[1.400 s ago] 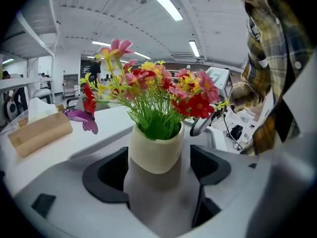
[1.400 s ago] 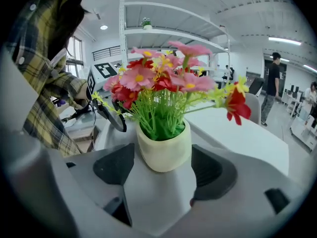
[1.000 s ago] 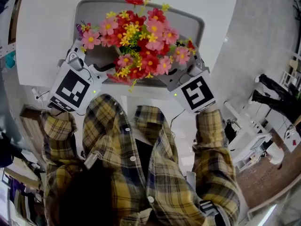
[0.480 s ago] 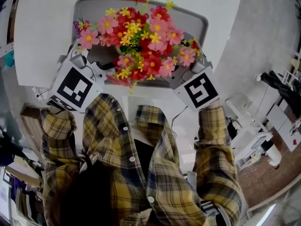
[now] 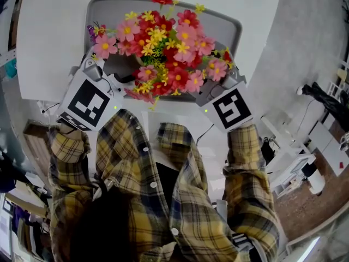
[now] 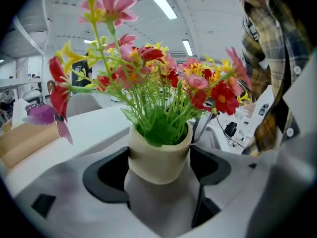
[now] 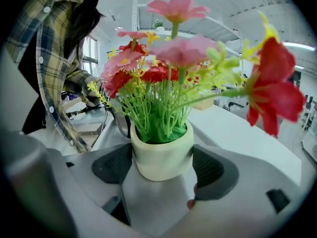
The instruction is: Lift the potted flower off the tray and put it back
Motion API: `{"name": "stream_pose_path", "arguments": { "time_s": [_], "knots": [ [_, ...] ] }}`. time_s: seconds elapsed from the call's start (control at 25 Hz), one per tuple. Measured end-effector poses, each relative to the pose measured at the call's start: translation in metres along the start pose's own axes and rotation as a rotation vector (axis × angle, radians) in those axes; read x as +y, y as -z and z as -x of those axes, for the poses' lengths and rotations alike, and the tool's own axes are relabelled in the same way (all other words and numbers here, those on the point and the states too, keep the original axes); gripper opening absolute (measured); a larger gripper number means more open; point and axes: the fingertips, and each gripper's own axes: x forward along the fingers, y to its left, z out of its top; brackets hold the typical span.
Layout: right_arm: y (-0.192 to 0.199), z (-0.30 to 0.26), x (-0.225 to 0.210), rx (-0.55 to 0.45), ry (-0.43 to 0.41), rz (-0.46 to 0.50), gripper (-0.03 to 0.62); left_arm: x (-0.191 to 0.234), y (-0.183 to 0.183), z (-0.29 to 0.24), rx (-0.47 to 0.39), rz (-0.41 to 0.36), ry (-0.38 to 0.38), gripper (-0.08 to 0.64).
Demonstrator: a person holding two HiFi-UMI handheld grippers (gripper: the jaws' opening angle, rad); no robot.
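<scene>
The potted flower (image 5: 163, 42) is a bunch of pink, red and yellow blooms in a cream pot (image 6: 159, 157). It sits over the near edge of the grey tray (image 5: 103, 10) in the head view. My left gripper (image 5: 106, 75) holds the pot from the left and my right gripper (image 5: 218, 86) from the right. In the left gripper view, the dark pads (image 6: 106, 175) press on both sides of the pot. The right gripper view shows the same pot (image 7: 162, 157) clamped between its pads (image 7: 213, 170). I cannot tell whether the pot's base touches the tray.
The tray lies on a white table (image 5: 54, 42), whose near edge runs just behind my grippers. A purple butterfly ornament (image 5: 94, 33) sticks out of the bouquet at the left. White furniture (image 5: 294, 168) stands on the floor at the right. A tan box (image 6: 25, 143) lies on the table.
The flowers and both grippers have shifted slightly right and away from me. Both grips on the pot are unchanged.
</scene>
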Motion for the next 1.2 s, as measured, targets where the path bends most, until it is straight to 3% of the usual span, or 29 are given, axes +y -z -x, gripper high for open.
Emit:
{"name": "stream_pose_path", "arguments": {
  "time_s": [0.48, 1.2],
  "knots": [
    [-0.0002, 0.001, 0.0016, -0.007, 0.017, -0.022, 0.362, -0.0016, -0.0005, -0.0007, -0.018, 0.017, 0.017, 0.374],
    [-0.0043, 0.0038, -0.0033, -0.016, 0.076, 0.014, 0.362, 0.0022, -0.0055, -0.0015, -0.063, -0.021, 0.02, 0.374]
  ]
}}
